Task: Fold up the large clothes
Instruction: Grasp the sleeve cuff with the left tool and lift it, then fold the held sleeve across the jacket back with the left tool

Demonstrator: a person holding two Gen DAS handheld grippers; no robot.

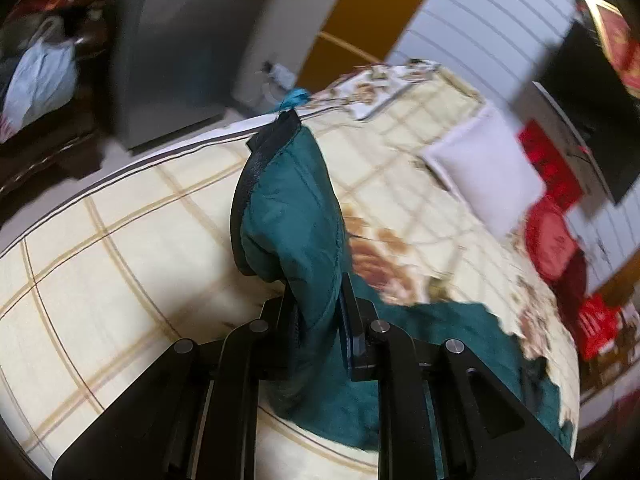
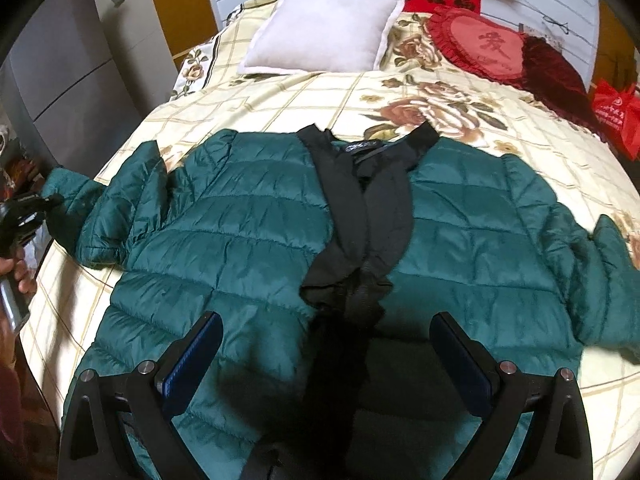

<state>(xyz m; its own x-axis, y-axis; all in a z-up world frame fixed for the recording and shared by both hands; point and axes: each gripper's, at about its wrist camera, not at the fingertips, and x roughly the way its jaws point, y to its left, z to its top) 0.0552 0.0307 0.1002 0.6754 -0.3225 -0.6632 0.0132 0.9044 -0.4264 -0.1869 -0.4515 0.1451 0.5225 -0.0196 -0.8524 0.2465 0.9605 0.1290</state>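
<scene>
Left wrist: left gripper (image 1: 318, 320) pinches green jacket (image 1: 296, 216) sleeve.

One green puffer jacket (image 2: 248, 232) with black lining, spread across the bed (image 2: 320, 92). Two sleeves on it, one toward each side edge of the bed. One white square pillow (image 2: 324, 32) near the head edge. One red heart-shaped cushion (image 2: 480, 48) toward the far right corner. One red bag (image 2: 618, 116) at the right edge. Two grippers: left gripper (image 1: 320, 312), right gripper (image 2: 326, 356).
</scene>
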